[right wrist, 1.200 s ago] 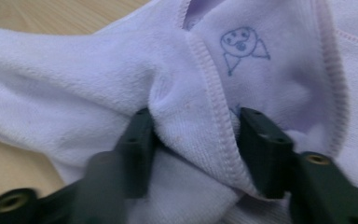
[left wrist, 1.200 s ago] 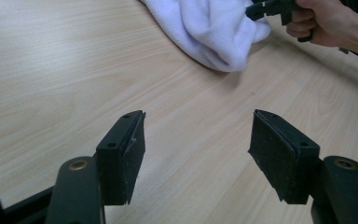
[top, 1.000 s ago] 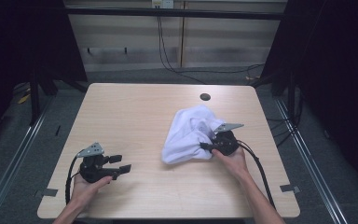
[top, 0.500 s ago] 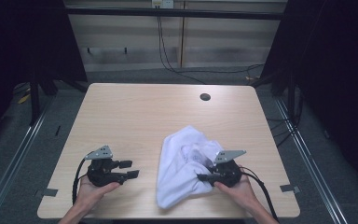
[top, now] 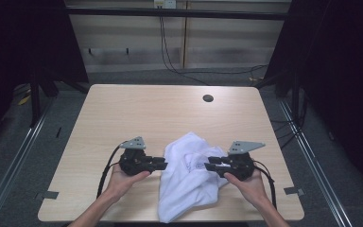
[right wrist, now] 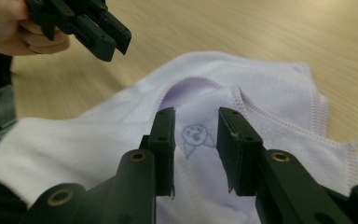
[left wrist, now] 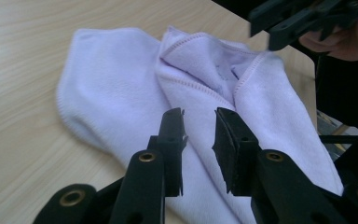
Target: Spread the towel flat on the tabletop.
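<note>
White fleece cloth [top: 191, 177] lies crumpled on the near middle of the wooden surface [top: 123, 109], its lower end hanging over the near edge; small drawn face mark [right wrist: 195, 133] on it. Long axis runs roughly from the near edge up and away, slightly toward the right

Left hand-held gripper [top: 161, 164] sits just beside the cloth's left edge, pointing right at it, jaws released with a gap, nothing between them; in the left gripper view the cloth [left wrist: 205, 93] lies straight ahead past the tips. Right hand-held gripper [top: 210, 166] points left, tips over the cloth's right part, jaws also parted and not grasping; in the right gripper view the stitched hem [right wrist: 261, 112] shows just beyond the tips

Both face each other across the cloth; right looks nearer, already above fabric, left at the border. Judgement: next move is likely each pinching an edge or corner to spread it

Open room: far half of the surface bare except a round grommet hole [top: 208, 98]; the near edge is close, so the cloth could slip off
</note>
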Demonstrator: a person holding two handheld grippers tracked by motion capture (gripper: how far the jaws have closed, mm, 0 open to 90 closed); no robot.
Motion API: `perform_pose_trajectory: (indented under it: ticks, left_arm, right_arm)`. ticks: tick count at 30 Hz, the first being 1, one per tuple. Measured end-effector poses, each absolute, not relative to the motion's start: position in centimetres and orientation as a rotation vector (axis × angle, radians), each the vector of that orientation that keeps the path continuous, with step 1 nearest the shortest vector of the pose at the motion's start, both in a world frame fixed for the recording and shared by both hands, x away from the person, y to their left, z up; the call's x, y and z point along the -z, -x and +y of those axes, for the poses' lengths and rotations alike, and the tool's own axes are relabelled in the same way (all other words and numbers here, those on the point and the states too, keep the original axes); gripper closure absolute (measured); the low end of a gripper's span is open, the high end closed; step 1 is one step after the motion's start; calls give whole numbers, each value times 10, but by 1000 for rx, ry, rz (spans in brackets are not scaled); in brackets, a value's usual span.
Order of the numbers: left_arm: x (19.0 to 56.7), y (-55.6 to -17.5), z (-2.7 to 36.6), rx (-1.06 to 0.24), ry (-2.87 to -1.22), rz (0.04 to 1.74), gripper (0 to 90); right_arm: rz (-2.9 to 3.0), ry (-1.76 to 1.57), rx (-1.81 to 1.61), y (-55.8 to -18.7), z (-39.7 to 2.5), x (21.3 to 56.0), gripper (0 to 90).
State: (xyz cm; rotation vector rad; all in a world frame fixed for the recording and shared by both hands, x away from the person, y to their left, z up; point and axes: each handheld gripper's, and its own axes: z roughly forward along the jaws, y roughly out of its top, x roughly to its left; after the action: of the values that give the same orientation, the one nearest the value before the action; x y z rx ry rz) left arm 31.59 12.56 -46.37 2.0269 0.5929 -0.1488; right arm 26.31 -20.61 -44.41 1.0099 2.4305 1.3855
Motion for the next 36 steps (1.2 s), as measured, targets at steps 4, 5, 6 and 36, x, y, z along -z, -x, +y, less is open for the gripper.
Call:
perform_pose_trajectory:
  ticks: [4,5,6,36]
  left_arm:
    - [471,-319,113,173,-2041,588,650]
    - [473,-319,111,187,-2045,586,622]
    - [476,-319,107,199,-2061,578,600]
    - [461,-319,138,130,-1924,622,857]
  right_arm:
    - [2474,-1026,-1340,-277,-194,463,599]
    - [2482,-1032,-1338,-280,-191,468,567]
    - [2490,-1039,-1338,-282,-189,471,521]
    - [2249,-1219,-1249,-284,-211,466,855]
